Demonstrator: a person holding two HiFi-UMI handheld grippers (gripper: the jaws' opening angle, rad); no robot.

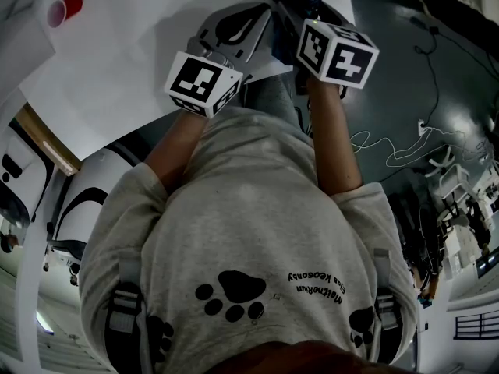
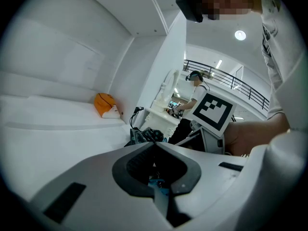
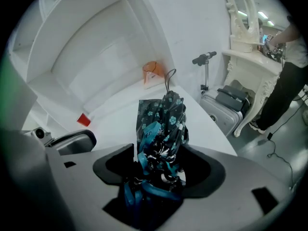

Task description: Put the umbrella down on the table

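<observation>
So far nothing set down: folded dark teal-flowered fabric umbrella (image 3: 161, 129) is clamped in your right gripper (image 3: 155, 174), jaws pinching its bunched end, rest poking out over white tabletop (image 3: 110, 114); contact with top not readable. Your left gripper (image 2: 159, 179) has jaws pressed together, nipping small teal scrap, likely umbrella strap. Left to do: lower, lay flat, release. Both your forearms reach forward, side by side, at table edge.

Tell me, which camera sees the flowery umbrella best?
The right gripper view: the umbrella fills its middle, clamped in the right gripper. The left gripper view shows only a dark bundle; the head view barely any.
</observation>
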